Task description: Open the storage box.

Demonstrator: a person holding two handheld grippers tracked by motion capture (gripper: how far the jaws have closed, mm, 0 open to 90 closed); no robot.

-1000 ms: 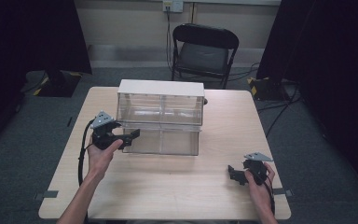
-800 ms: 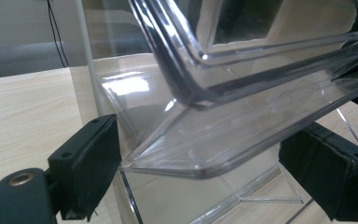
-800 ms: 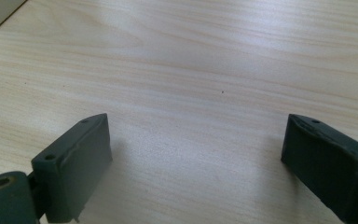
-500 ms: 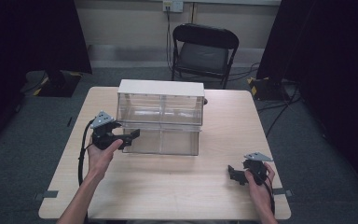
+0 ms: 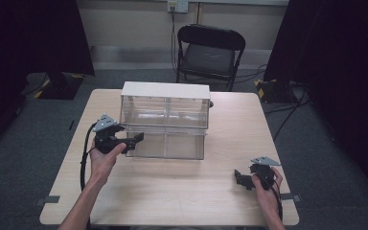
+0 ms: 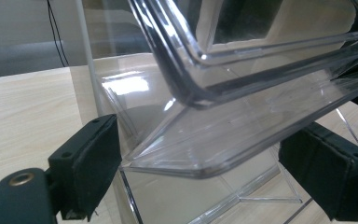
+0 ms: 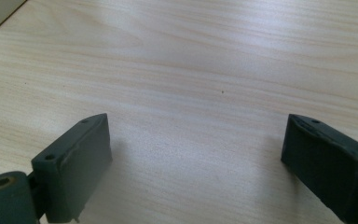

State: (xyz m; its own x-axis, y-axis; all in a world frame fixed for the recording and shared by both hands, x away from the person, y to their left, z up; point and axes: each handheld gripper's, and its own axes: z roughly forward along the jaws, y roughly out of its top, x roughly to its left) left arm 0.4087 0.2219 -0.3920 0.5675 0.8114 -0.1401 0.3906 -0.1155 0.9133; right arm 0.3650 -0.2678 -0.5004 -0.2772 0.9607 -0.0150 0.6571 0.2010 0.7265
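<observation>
Forearms enter from the near edge. I hold the left gripper level at the clear drawer box's lower-left drawer, jaws spread around its front corner. My right gripper rests on the table, well apart, jaws wide.

Black tongs, grey three-cornered plates

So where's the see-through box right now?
In the high view the clear box sits mid-table, toward the far edge, in front of the chair. The left gripper is at its front left corner.
</observation>
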